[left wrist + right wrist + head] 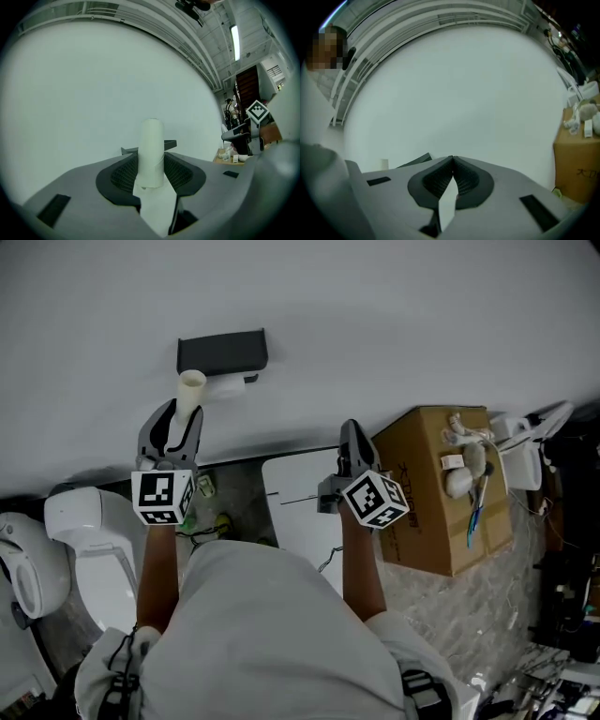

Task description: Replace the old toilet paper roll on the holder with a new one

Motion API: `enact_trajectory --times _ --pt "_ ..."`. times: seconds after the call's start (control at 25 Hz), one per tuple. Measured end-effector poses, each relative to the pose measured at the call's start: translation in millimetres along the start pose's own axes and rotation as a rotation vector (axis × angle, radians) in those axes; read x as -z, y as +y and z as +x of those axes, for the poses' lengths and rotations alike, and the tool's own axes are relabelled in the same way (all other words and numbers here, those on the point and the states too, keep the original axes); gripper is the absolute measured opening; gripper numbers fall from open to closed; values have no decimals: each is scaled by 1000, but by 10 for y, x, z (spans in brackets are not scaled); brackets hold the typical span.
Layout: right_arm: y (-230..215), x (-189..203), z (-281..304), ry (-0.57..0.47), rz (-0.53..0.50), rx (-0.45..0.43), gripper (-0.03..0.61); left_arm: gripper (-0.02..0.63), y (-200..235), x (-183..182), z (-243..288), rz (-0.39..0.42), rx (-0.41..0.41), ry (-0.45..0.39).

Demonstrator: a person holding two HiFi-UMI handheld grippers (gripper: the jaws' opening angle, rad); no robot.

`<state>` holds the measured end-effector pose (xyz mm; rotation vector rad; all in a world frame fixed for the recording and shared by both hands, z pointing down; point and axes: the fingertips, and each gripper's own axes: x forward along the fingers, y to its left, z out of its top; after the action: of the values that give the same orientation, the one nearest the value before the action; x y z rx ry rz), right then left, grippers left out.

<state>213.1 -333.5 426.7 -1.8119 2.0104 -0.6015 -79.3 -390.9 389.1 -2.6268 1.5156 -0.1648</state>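
Note:
An empty cream cardboard tube (pixel 191 388) stands out of my left gripper (pixel 185 418), which is shut on its lower part. In the left gripper view the tube (pixel 152 145) sits upright between the ribbed pads, pointing at the pale wall. The black paper holder (pixel 222 352) is fixed to the wall just above and to the right of the tube, apart from it. My right gripper (pixel 350 433) hangs further right, near the wall; in its own view the right gripper (pixel 452 160) is shut with the tips touching and nothing between them.
A white toilet (pixel 94 540) stands at lower left. A cardboard box (pixel 433 521) with small items on top sits at the right, with a white panel (pixel 302 498) on the floor beside it. Cluttered equipment fills the far right.

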Motion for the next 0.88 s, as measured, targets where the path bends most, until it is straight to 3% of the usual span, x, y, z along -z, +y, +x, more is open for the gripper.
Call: enact_trajectory --times 0.28,0.52,0.88 --pt "-33 -219 -128 8 -220 18 -8 196 -56 -110 -18 -28 -15 -42" --pt "-29 -286 -145 19 -341 2 -8 196 -70 -145 -124 -36 -39 -50" --pt "61 -296 -198 4 -377 -23 -8 196 -137 -166 -301 -56 -67 -69"
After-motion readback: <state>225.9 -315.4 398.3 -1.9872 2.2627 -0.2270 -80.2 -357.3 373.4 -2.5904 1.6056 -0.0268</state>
